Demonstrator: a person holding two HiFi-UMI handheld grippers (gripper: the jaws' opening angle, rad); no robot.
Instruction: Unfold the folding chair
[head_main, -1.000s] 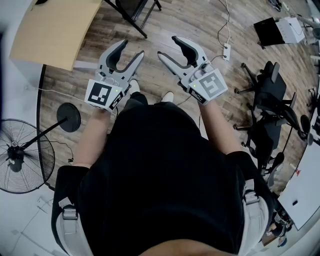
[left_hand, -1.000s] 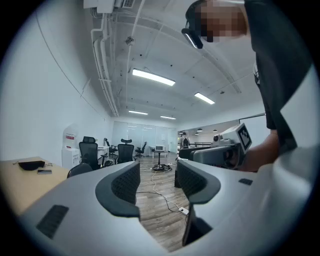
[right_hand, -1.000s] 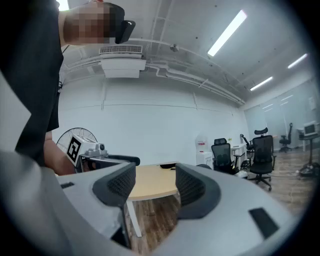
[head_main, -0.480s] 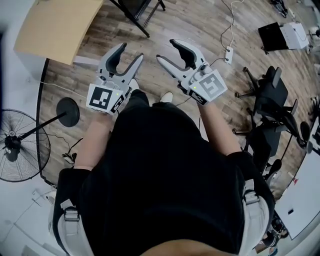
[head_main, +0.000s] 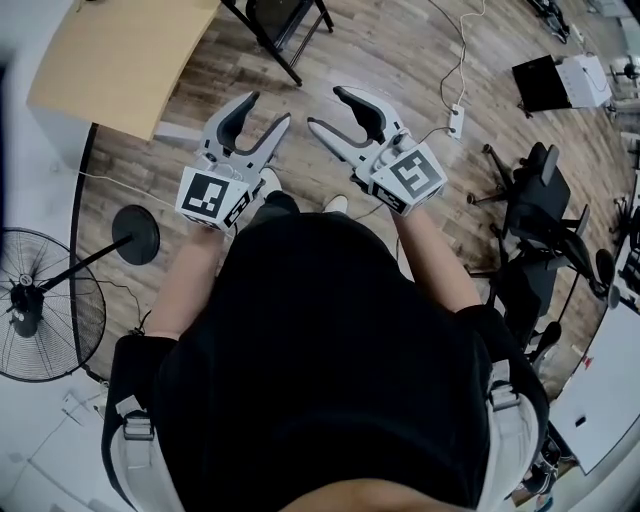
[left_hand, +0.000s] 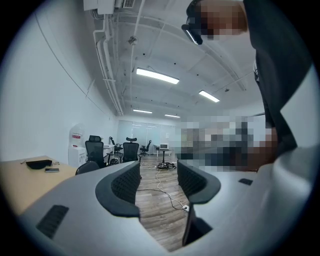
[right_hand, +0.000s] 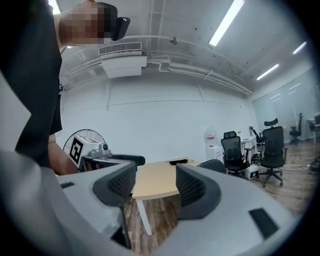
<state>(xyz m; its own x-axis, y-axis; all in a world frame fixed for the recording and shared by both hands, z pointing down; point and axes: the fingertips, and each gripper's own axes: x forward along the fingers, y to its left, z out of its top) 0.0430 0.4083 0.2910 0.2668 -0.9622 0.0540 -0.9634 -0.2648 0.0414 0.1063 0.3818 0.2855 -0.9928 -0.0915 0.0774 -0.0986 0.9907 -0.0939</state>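
Now standing on a plank floor (head_main: 380, 40). Tan desk (head_main: 120, 60) ahead-left, pedestal fan (head_main: 35, 305) at my left. Black folding chair (head_main: 272, 22) stands just beside the desk's right edge, well apart from my tongs, untouched. Black case (head_main: 545, 82) far right, contents unreadable. My left gripper (head_main: 267, 108) and right gripper (head_main: 326, 108): jaws spread, nothing between them.
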